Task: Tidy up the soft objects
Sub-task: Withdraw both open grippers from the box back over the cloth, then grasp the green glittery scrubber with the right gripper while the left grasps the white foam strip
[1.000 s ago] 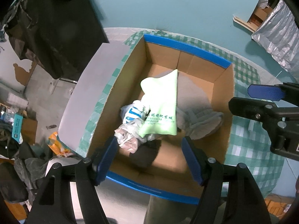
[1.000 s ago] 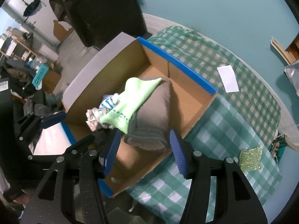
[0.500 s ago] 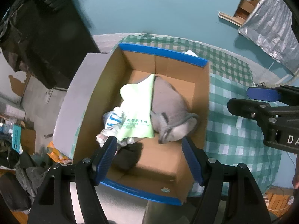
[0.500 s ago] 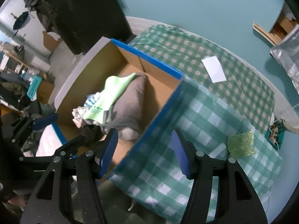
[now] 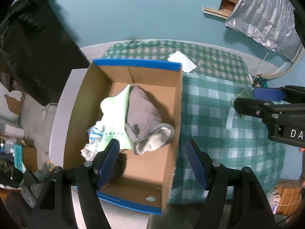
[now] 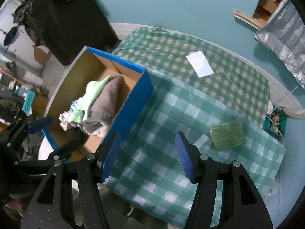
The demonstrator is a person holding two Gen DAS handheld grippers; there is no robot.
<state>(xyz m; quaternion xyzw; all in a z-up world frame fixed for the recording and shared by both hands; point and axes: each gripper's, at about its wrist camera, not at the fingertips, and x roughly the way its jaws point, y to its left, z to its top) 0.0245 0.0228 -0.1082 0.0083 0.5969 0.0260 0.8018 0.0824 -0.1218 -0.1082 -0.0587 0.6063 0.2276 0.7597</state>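
Note:
An open cardboard box with a blue rim [image 5: 137, 64] [image 6: 144, 87] stands on the left of a green checked tablecloth [image 6: 171, 133]. In the box lie a grey knitted hat [image 5: 143, 114] [image 6: 106, 103], a pale green bag [image 5: 112, 110] [image 6: 93, 89] and a crumpled white-and-blue packet [image 5: 93, 135]. A green scrub pad [image 6: 226, 134] lies on the cloth at the right. My left gripper [image 5: 152, 162] hangs open and empty above the box's right wall. Over the cloth between box and pad, my right gripper [image 6: 147, 152] is open and empty.
A white slip of paper [image 6: 200, 64] lies at the far side of the cloth. A bulky black bag [image 5: 38, 47] stands behind the box on the left. Silver foil sheeting [image 5: 266, 19] leans at the far right on the teal floor. The cloth's near edge drops off below the grippers.
Both grippers have moved to the right, so the box has slid leftward in both views. The right gripper has left the box and now hangs over the cloth. Nothing was picked up.

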